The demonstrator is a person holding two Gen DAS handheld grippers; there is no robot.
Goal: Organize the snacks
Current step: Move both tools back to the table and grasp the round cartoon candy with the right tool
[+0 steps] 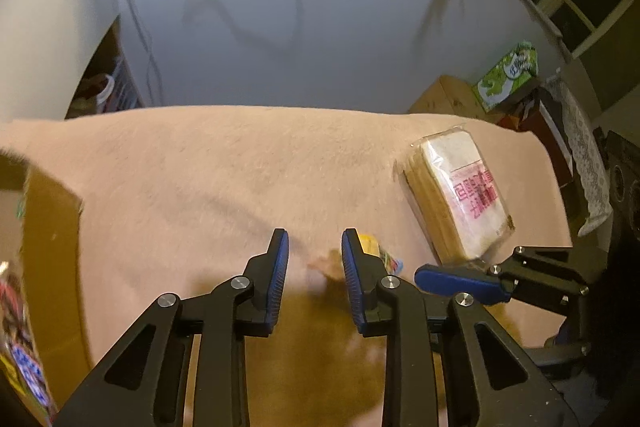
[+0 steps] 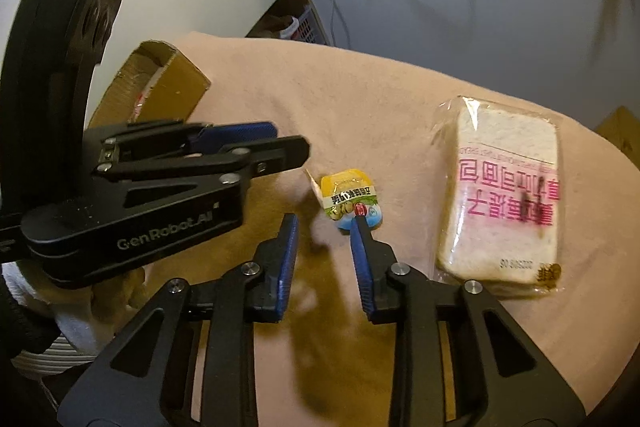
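A small yellow snack packet [image 2: 351, 198] lies on the pink cloth [image 2: 360, 99], just beyond my right gripper [image 2: 324, 227], which is open and empty above it. In the left wrist view the packet [image 1: 378, 253] peeks out behind the right finger of my left gripper [image 1: 314, 243], which is open and empty. A clear bag of sliced bread [image 2: 502, 195] with pink print lies to the right; it also shows in the left wrist view [image 1: 460, 195]. A cardboard box [image 2: 160, 87] stands at the left with some packets inside [image 1: 20, 347].
The left gripper's body [image 2: 140, 195] crosses the left of the right wrist view, and the right gripper's finger [image 1: 460, 281] shows in the left wrist view. A green tissue box [image 1: 508, 75] sits beyond the table's right end. A wall with a hanging cable stands behind.
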